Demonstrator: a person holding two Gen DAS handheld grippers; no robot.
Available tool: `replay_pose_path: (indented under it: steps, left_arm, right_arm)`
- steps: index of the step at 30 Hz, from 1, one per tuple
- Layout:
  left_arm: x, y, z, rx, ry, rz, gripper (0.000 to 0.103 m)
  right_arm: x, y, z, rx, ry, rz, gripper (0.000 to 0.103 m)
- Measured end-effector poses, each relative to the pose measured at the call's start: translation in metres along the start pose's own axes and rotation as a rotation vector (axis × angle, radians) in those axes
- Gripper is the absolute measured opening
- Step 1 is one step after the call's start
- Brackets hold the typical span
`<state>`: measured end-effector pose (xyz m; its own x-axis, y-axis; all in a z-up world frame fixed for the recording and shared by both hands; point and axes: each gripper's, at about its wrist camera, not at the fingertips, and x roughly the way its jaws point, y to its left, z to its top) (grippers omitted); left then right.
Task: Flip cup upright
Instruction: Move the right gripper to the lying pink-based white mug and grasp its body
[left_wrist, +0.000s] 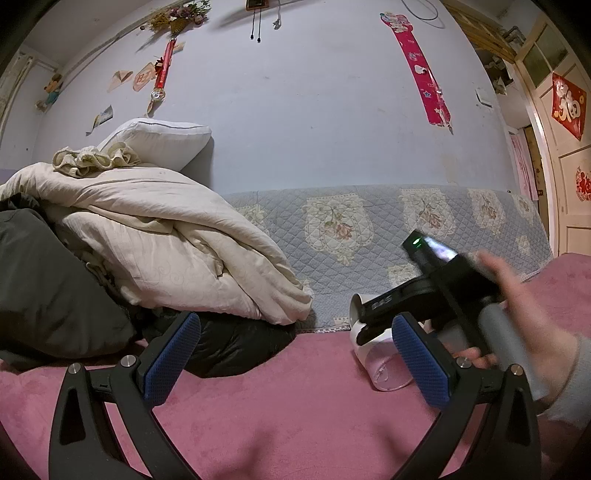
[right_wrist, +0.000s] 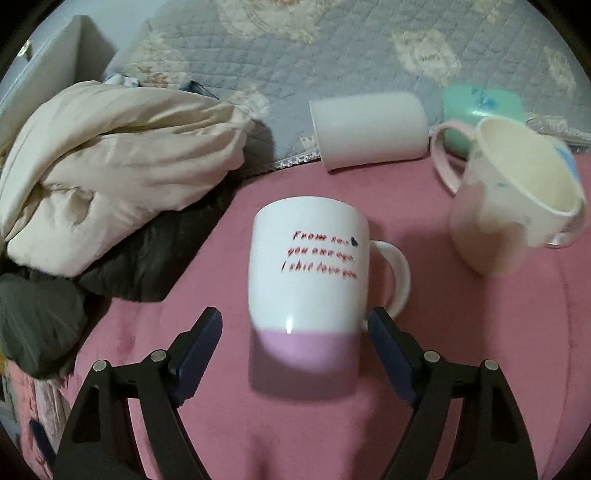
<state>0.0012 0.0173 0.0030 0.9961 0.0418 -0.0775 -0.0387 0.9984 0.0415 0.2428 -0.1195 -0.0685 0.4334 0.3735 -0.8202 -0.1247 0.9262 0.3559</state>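
Note:
A white mug with a pink base and red writing (right_wrist: 308, 291) lies on the pink bed cover, its handle to the right. My right gripper (right_wrist: 295, 325) is open, its blue pads on either side of the mug's pink end, apart from it. In the left wrist view the same mug (left_wrist: 376, 354) lies partly behind the right gripper tool (left_wrist: 424, 291) and the hand holding it. My left gripper (left_wrist: 295, 339) is open and empty, low over the pink cover, left of the mug.
A plain white cup (right_wrist: 369, 129) lies on its side by the quilt's edge. A pale pink two-handled cup (right_wrist: 513, 195) tilts at the right, a teal cup (right_wrist: 480, 107) behind it. Piled cream bedding (right_wrist: 110, 155) and dark clothing (left_wrist: 48, 288) fill the left.

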Motion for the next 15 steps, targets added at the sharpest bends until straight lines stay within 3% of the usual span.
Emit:
replay_pose_path:
  steps: [4,6,15]
  left_arm:
    - [0.000,0.000,0.000,-0.001,-0.001,0.000,0.103]
    - [-0.001,0.000,0.000,-0.004,-0.003,0.000,0.103]
    - [0.000,0.000,-0.001,-0.007,0.003,0.000,0.103]
  right_arm:
    - [0.018,0.000,0.005,-0.018,0.008,-0.061,0.081]
    - [0.019,0.000,0.003,-0.025,-0.003,-0.036,0.078]
    - [-0.036,-0.017,-0.011,-0.018,-0.079,0.014,0.077]
